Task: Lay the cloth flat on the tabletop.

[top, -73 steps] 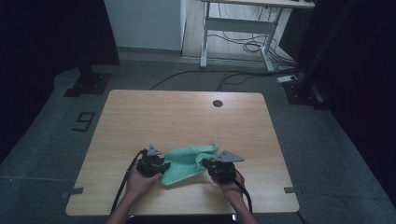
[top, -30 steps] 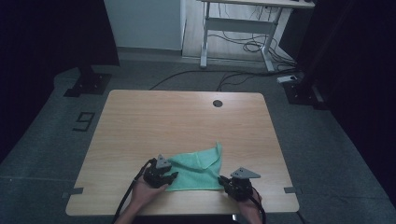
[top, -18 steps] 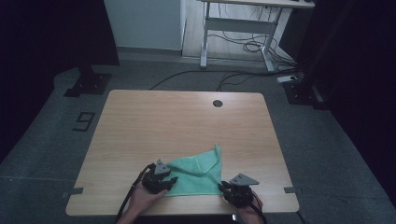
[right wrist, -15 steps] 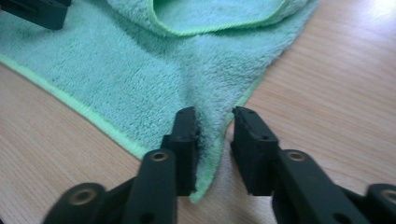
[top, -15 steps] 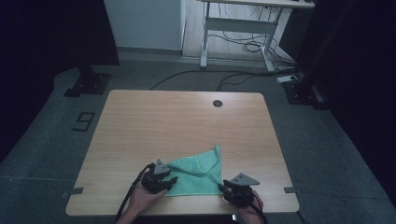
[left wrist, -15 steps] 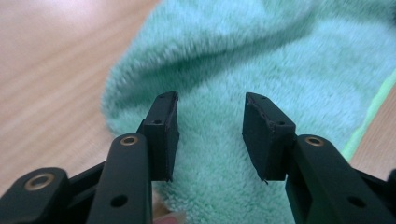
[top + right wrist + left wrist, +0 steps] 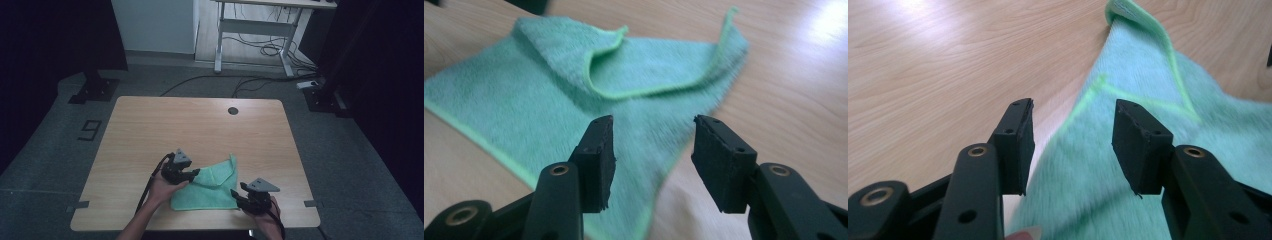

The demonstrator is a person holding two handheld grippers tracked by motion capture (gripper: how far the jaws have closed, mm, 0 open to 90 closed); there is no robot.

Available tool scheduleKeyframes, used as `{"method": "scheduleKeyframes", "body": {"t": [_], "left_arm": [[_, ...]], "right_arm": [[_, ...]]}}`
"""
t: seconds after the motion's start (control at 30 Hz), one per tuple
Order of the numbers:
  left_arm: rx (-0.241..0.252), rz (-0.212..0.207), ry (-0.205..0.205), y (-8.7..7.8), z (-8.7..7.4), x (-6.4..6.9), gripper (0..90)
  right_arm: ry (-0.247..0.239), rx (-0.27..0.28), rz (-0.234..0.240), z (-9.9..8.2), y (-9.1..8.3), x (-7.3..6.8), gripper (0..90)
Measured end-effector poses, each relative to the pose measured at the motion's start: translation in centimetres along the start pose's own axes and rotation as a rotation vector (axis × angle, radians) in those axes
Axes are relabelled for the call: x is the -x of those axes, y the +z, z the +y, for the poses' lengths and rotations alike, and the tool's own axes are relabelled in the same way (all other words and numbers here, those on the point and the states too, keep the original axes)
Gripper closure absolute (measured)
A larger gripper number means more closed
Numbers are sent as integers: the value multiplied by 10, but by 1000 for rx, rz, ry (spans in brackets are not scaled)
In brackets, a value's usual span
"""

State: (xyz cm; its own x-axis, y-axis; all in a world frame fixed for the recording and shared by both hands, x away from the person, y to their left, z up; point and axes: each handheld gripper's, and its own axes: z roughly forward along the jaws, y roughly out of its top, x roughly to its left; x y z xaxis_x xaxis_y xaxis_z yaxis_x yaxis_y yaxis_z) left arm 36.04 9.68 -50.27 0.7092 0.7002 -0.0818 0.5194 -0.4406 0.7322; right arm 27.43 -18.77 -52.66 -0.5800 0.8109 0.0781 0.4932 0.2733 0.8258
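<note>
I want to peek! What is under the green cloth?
The green cloth lies flat on the wooden table, so table is beneath it. One flap is folded over, covering more cloth. Anything small tucked underneath would be hidden.

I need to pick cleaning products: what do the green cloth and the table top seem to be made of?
The green cloth looks like microfibre or terry: a fuzzy, matte pile with a stitched lighter green edge, soft enough to fold over itself. The table top looks like light wood or wood-look laminate: fine grain lines, a smooth surface with a soft sheen.
</note>
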Motion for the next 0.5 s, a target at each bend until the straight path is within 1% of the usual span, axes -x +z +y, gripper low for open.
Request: {"method": "scheduleKeyframes", "body": {"t": [0.03, 0.1, 0.13, 0.2, 0.23, 0.27, 0.33, 0.37, 0.43, 0.5], "left_arm": [[-14, -15, 2, 6, 3, -1, 507], [-44, -28, 13, 18, 5, -1, 495], [-58, -32, 20, 22, 5, 0, 493], [-96, -29, 41, 31, 3, 3, 489], [-102, -26, 45, 33, 2, 4, 493], [-105, -12, 54, 35, 0, 6, 508], [-110, 4, 64, 38, -4, 7, 552], [-109, 10, 68, 38, -6, 8, 595], [-90, 14, 79, 38, -10, 9, 673], [-66, 28, 89, 36, -12, 9, 762]], "right_arm": [[-7, 1, 10, 3, 4, -2, 505], [-28, -5, 20, 7, 14, -7, 504], [-30, -14, 27, 9, 21, -9, 504], [-33, -28, 33, 10, 31, -11, 506], [-36, -36, 36, 10, 35, -12, 506], [-39, -41, 36, 9, 37, -13, 506], [-44, -50, 32, 8, 42, -15, 509], [-43, -57, 27, 7, 43, -16, 511], [-48, -64, 22, 5, 45, -16, 512], [-47, -77, 13, 2, 46, -16, 516]]}}
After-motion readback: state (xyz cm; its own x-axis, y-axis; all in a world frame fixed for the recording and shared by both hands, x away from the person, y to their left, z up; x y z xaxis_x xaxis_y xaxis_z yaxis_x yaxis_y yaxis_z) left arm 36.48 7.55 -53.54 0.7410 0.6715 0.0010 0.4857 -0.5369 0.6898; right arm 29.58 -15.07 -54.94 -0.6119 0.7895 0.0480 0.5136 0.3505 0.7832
